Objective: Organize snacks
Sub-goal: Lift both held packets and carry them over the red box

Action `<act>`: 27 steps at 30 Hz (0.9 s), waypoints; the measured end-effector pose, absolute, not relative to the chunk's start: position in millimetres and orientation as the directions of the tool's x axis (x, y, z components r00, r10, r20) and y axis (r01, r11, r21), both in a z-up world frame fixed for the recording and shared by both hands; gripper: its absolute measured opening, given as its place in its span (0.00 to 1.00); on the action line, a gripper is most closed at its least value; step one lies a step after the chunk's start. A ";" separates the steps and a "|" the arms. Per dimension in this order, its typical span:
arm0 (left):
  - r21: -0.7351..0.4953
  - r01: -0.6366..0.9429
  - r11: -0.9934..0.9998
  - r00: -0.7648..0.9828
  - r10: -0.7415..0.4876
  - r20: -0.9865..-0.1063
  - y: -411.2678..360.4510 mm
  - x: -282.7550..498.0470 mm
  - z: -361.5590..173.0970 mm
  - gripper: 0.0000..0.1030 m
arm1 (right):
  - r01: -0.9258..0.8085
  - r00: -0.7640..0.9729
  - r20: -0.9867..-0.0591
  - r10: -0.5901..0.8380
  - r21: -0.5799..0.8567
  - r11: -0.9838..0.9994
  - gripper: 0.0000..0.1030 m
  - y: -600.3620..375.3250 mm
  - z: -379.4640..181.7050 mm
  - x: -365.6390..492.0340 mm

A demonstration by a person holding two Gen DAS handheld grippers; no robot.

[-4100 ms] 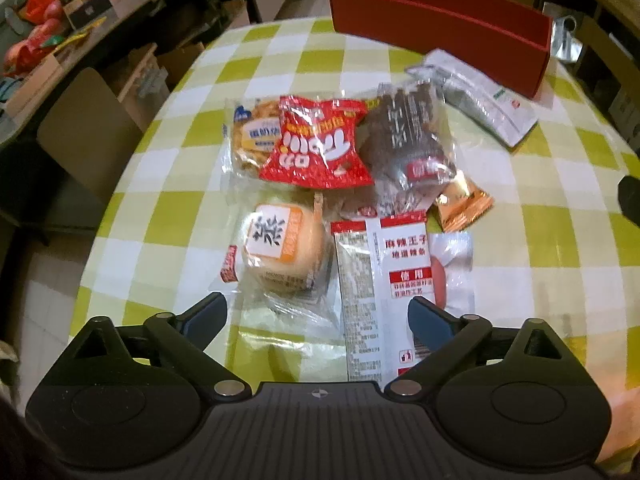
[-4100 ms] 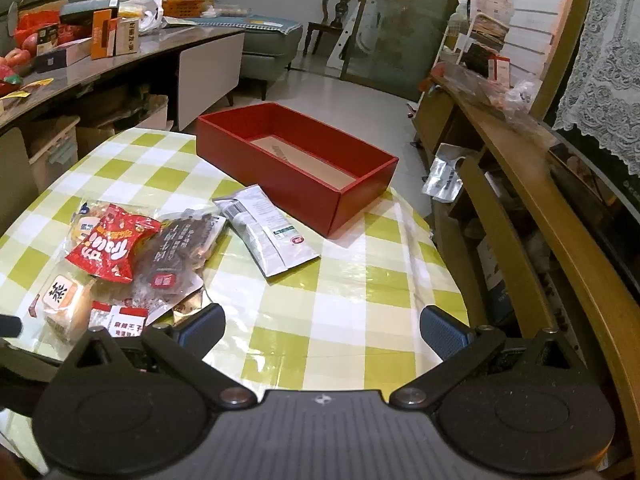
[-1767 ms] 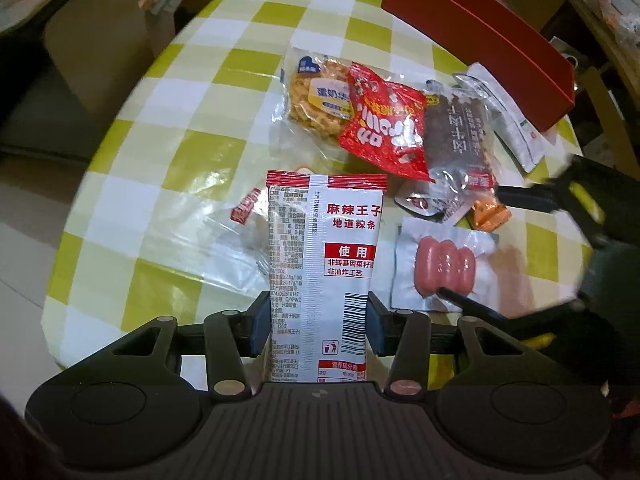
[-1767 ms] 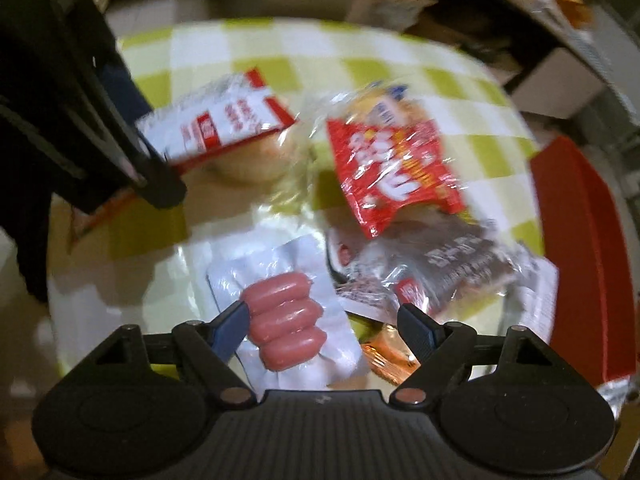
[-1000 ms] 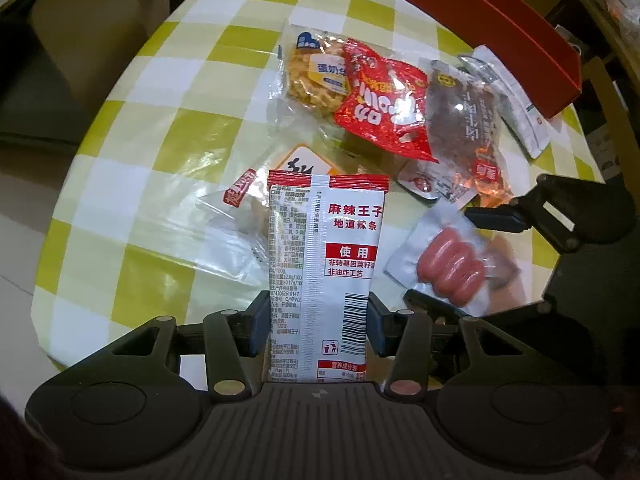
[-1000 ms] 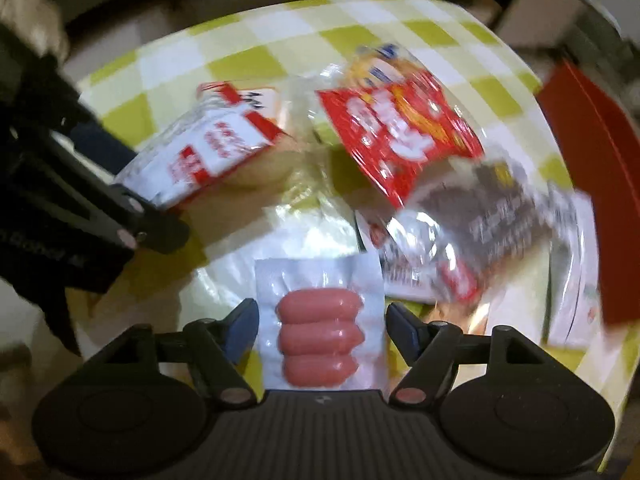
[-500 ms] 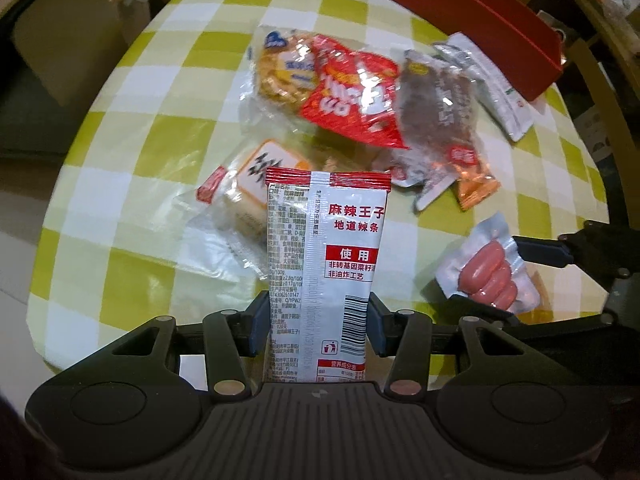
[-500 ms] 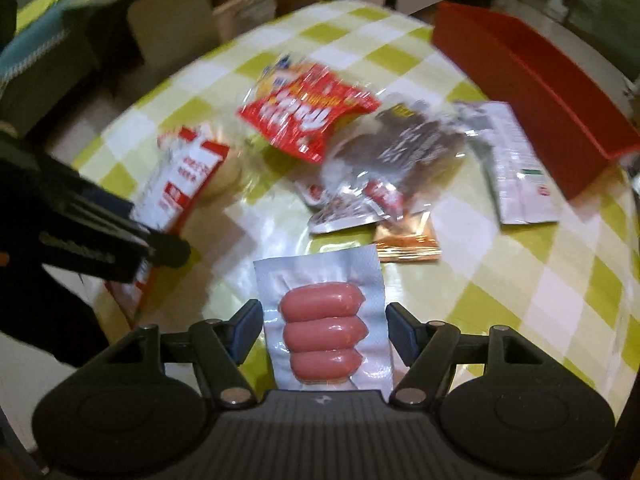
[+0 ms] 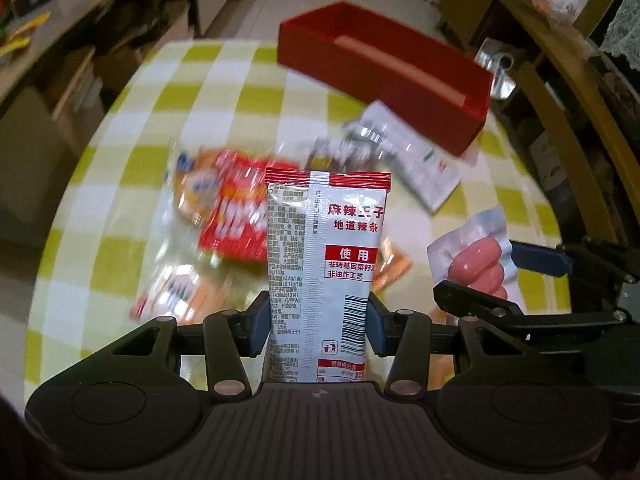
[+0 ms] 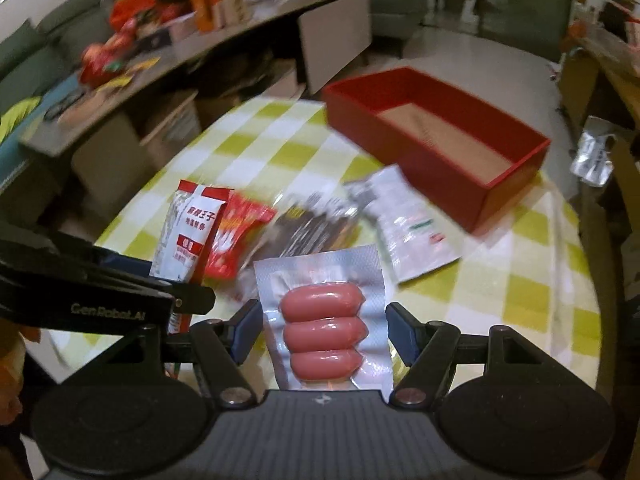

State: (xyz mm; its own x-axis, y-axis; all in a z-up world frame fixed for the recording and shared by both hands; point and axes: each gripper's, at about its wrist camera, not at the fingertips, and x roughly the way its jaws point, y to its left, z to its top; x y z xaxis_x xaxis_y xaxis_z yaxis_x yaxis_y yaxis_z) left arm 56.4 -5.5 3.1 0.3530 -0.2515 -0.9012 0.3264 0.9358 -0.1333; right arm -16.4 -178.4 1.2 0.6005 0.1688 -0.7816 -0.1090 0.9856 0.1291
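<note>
My left gripper [image 9: 314,330] is shut on a white and red spicy-strip packet [image 9: 324,264], held upright above the checked table [image 9: 224,92]. My right gripper [image 10: 325,334] is shut on a clear vacuum pack of three pink sausages [image 10: 323,326]; that pack also shows at the right of the left wrist view [image 9: 478,262]. The open red box [image 10: 440,144] stands empty at the table's far side, ahead of both grippers [image 9: 384,68]. A red snack bag [image 9: 236,216], a dark snack bag [image 10: 316,228] and a white pouch [image 10: 408,220] lie on the table below.
More loose snacks lie left of the held packet, among them a bun pack [image 9: 180,292] and an orange sachet [image 9: 394,266]. A long cluttered counter [image 10: 168,44] runs along the left. A wooden shelf [image 9: 560,52] stands close to the table's right edge.
Both grippers have lifted and tilted up toward the red box, each still carrying its packet. The box now shows its inside and the snacks on the table blur with the motion.
</note>
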 end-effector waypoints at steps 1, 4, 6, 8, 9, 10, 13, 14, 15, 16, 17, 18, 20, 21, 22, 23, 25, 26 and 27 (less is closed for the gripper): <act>-0.134 0.329 0.935 0.359 -0.255 -0.898 -10.5 60.7 5.0 0.54 | -0.098 0.609 -0.777 0.162 0.129 0.987 0.75 -182.4 3.3 -14.2; -0.132 0.335 0.933 0.373 -0.260 -0.891 -24.7 74.6 9.8 0.54 | -0.064 0.627 -0.765 0.145 0.135 0.989 0.75 -195.5 8.9 -2.6; -0.132 0.338 0.932 0.380 -0.263 -0.887 -32.4 83.8 11.9 0.53 | -0.042 0.640 -0.757 0.130 0.135 0.990 0.75 -203.2 11.9 6.2; -0.129 0.340 0.932 0.389 -0.264 -0.882 -40.5 93.9 14.3 0.53 | -0.015 0.652 -0.748 0.119 0.144 0.989 0.75 -211.7 16.2 16.1; -0.128 0.341 0.931 0.395 -0.265 -0.880 -44.5 99.4 16.0 0.53 | -0.006 0.658 -0.744 0.114 0.147 0.989 0.75 -215.1 17.2 20.3; -0.128 0.342 0.931 0.400 -0.267 -0.877 -47.6 103.6 17.8 0.53 | 0.004 0.664 -0.739 0.110 0.150 0.989 0.75 -219.5 19.5 25.5; -0.127 0.347 0.929 0.419 -0.274 -0.866 -60.0 120.6 24.9 0.53 | 0.030 0.682 -0.725 0.093 0.154 0.988 0.75 -231.6 24.7 40.2; -0.125 0.349 0.929 0.425 -0.276 -0.862 -64.2 126.2 27.0 0.53 | 0.036 0.687 -0.721 0.088 0.155 0.987 0.75 -235.6 25.8 45.3; -0.122 0.353 0.928 0.433 -0.277 -0.858 -68.3 130.8 29.0 0.53 | 0.043 0.691 -0.718 0.084 0.157 0.987 0.75 -239.6 27.0 50.7; -0.118 0.356 0.927 0.440 -0.277 -0.854 -72.2 135.6 30.9 0.53 | 0.049 0.694 -0.715 0.080 0.157 0.986 0.75 -242.4 27.8 55.8; -0.111 0.358 0.927 0.448 -0.275 -0.851 -76.7 141.0 32.6 0.53 | 0.054 0.697 -0.713 0.074 0.156 0.986 0.75 -245.4 28.8 61.6; -0.105 0.361 0.927 0.455 -0.273 -0.847 -80.4 145.1 34.3 0.53 | 0.060 0.700 -0.711 0.067 0.152 0.987 0.75 -247.7 29.8 67.2; -0.094 0.363 0.927 0.468 -0.269 -0.842 -87.9 154.7 36.6 0.53 | 0.073 0.707 -0.706 0.050 0.143 0.987 0.75 -253.8 31.4 80.0; -0.089 0.362 0.928 0.473 -0.266 -0.840 -92.3 161.7 37.2 0.53 | 0.081 0.712 -0.701 0.039 0.138 0.987 0.75 -256.8 32.4 86.7; -0.085 0.364 0.928 0.479 -0.264 -0.837 -96.5 168.1 38.0 0.53 | 0.090 0.718 -0.696 0.029 0.134 0.987 0.75 -261.1 33.6 95.4; -0.078 0.367 0.927 0.488 -0.263 -0.832 -101.0 175.0 39.4 0.53 | 0.097 0.723 -0.690 0.023 0.135 0.986 0.75 -265.1 34.7 102.4; -0.055 0.374 0.926 0.516 -0.257 -0.817 -111.9 189.4 43.0 0.53 | 0.116 0.735 -0.678 0.013 0.144 0.983 0.75 -274.8 35.7 118.2; -0.042 0.377 0.925 0.531 -0.253 -0.809 -117.3 196.4 44.4 0.53 | 0.126 0.741 -0.672 0.009 0.152 0.980 0.75 -279.6 35.6 127.1; -0.026 0.381 0.924 0.549 -0.249 -0.798 -123.6 204.8 45.6 0.53 | 0.136 0.745 -0.667 0.006 0.161 0.978 0.75 -284.4 34.7 135.3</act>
State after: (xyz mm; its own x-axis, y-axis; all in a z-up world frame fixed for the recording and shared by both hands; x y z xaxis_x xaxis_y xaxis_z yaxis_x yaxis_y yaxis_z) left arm 204.8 -123.6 45.6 0.5491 -0.2489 -0.7978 0.3814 0.9241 -0.0258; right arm 135.3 -284.4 34.7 0.7453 0.0061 -0.6668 0.1358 0.9776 0.1607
